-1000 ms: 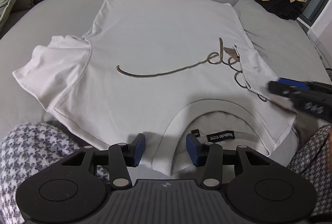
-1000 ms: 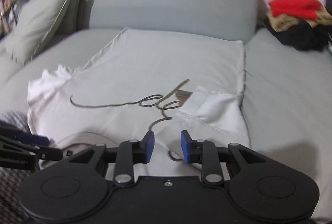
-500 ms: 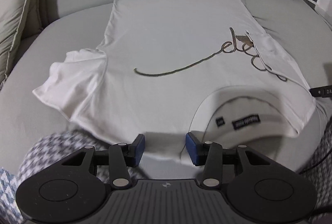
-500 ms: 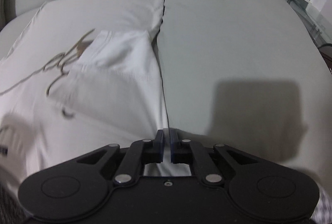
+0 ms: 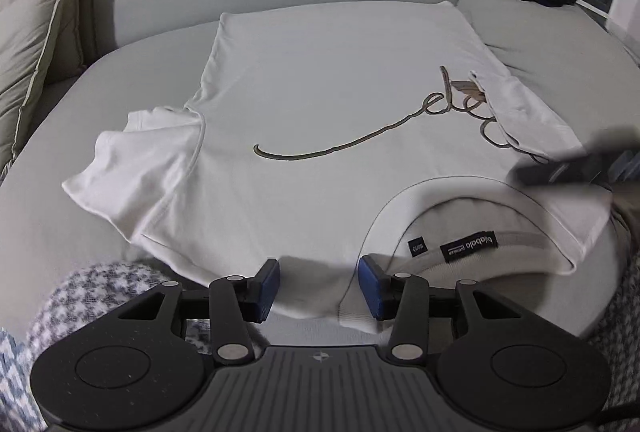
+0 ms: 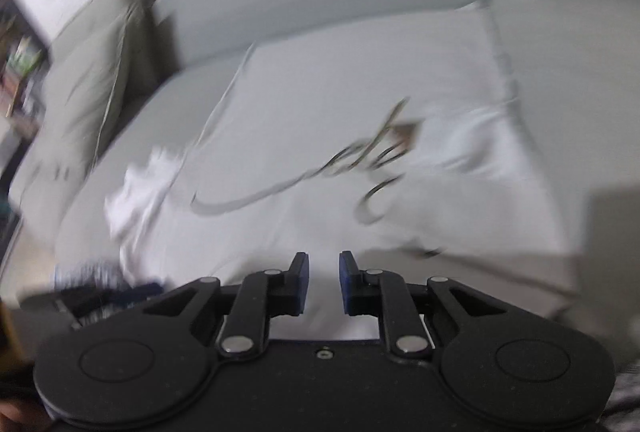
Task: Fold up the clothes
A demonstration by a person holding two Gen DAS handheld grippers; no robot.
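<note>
Currently, both the left tool and right tool hover open, empty, above the near collar edge of the flat white cotton T-shirt.

— What's that on the sofa?

— A white T-shirt, spread flat, front up, collar nearest the left gripper and hem at the far end. Dark cursive lettering runs across the chest.

— Sleeves?

— Seen from that gripper, the left sleeve lies spread out and rumpled; the right sleeve is folded in over part of the script.

— And the neck?

— Open towards the gripper, with black labels showing inside, just beyond its right finger. The right camera's view is blurred, but the shirt lies ahead of that tool too.
</note>
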